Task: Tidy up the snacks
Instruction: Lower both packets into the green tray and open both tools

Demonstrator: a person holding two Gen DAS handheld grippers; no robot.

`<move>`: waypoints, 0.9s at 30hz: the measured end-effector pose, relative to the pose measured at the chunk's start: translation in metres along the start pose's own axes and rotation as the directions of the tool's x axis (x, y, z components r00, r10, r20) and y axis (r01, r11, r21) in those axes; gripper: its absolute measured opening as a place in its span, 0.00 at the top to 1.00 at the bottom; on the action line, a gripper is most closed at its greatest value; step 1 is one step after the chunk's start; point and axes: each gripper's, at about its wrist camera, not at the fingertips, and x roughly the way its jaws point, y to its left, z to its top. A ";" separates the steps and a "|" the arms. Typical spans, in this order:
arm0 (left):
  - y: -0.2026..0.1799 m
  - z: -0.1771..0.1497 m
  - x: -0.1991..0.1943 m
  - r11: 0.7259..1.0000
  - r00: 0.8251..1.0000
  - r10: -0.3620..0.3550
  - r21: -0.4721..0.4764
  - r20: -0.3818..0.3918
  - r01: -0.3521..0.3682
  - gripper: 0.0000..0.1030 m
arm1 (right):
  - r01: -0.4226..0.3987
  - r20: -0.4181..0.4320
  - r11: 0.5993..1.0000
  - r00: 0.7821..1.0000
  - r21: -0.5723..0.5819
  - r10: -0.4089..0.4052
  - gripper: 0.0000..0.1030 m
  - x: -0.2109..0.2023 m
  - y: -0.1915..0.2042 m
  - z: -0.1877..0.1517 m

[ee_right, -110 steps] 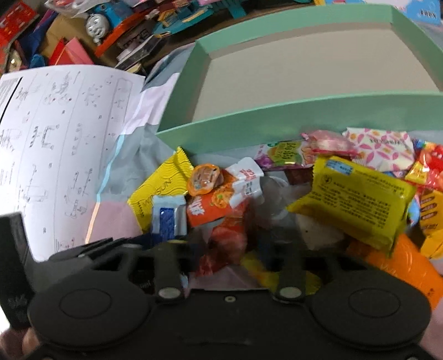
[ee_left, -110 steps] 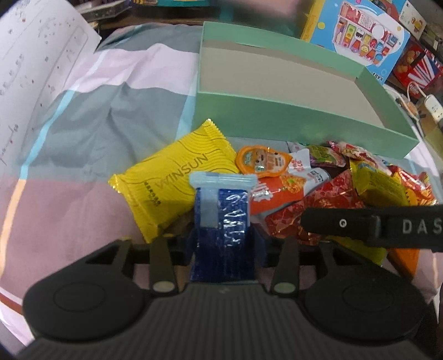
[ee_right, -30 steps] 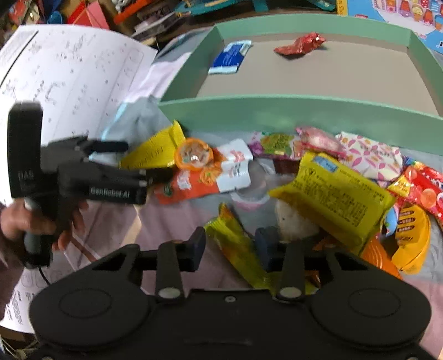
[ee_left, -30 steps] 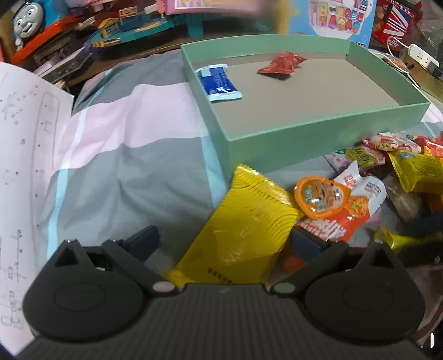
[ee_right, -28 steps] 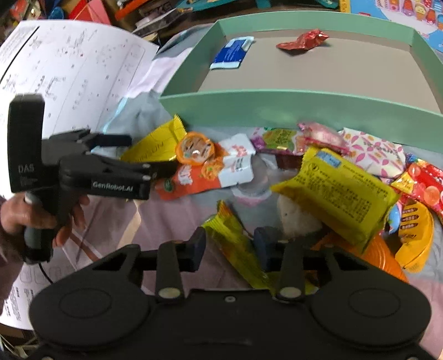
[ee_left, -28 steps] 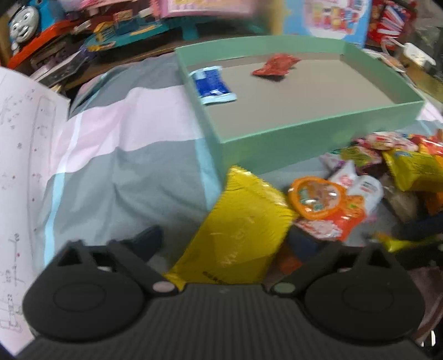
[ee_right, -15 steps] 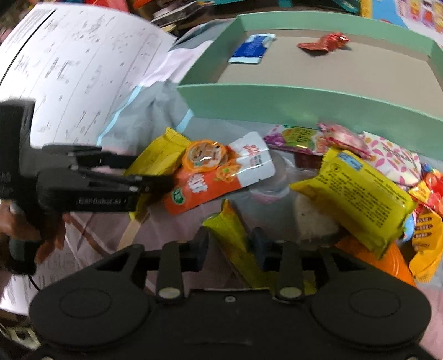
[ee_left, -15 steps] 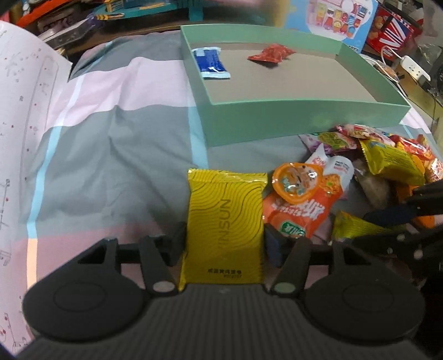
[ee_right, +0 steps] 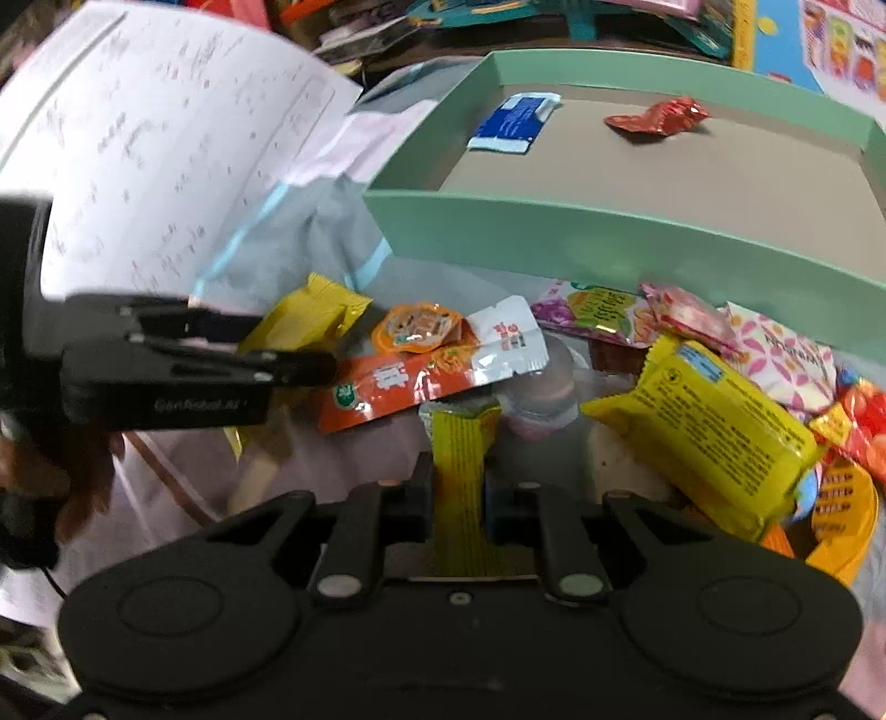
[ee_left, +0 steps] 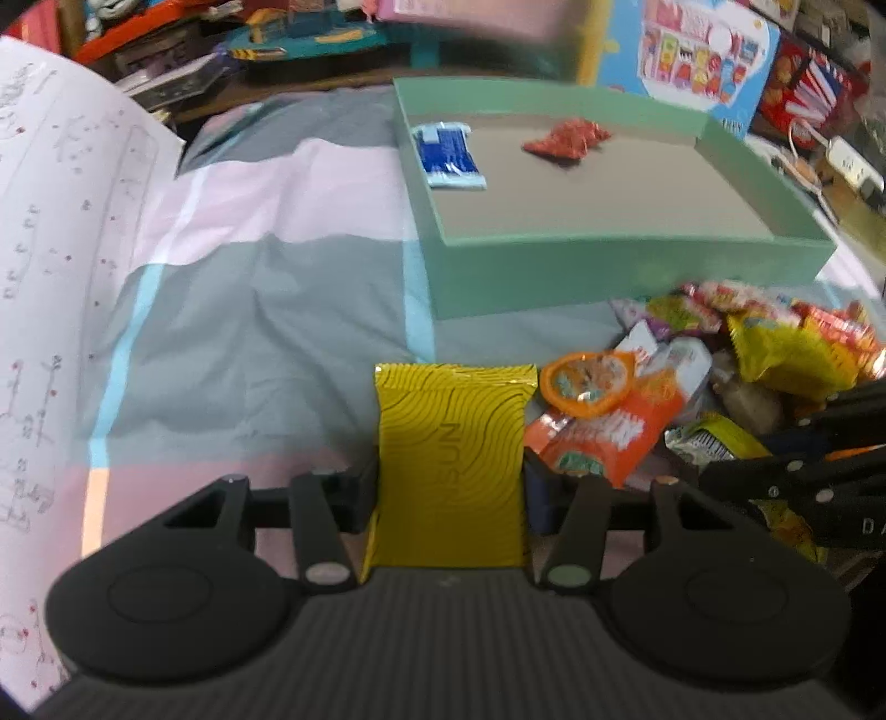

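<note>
A yellow wavy-patterned packet (ee_left: pixel 449 443) stands between the fingers of my left gripper (ee_left: pixel 451 487); its jaws are closing and the pads press on both sides of it. My right gripper (ee_right: pixel 458 487) is closing on a narrow yellow-green stick packet (ee_right: pixel 459 443), pads against it. Behind lies the shallow green box (ee_left: pixel 609 271), holding a blue packet (ee_left: pixel 447 155) and a red wrapper (ee_left: pixel 565 138). Loose snacks are piled in front of the box, among them an orange pouch (ee_left: pixel 603 432), a round orange jelly cup (ee_left: pixel 587 382) and a large yellow packet (ee_right: pixel 714 437).
All of this rests on a pink, grey and blue checked cloth (ee_left: pixel 249 304). A big white printed sheet (ee_left: pixel 55 277) rises at the left. Toys and colourful boxes (ee_left: pixel 692 50) crowd the back, with a power strip (ee_left: pixel 853 171) at the far right.
The left jaws have come in from wide open onto the yellow packet, which now sits straight between them and slightly raised. The right jaws have narrowed onto the stick packet.
</note>
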 end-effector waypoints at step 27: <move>-0.036 0.167 0.080 0.999 0.997 0.020 -0.046 0.077 -0.017 0.48 | -0.047 0.228 0.910 0.972 0.411 -0.053 0.83 0.016 -0.102 0.169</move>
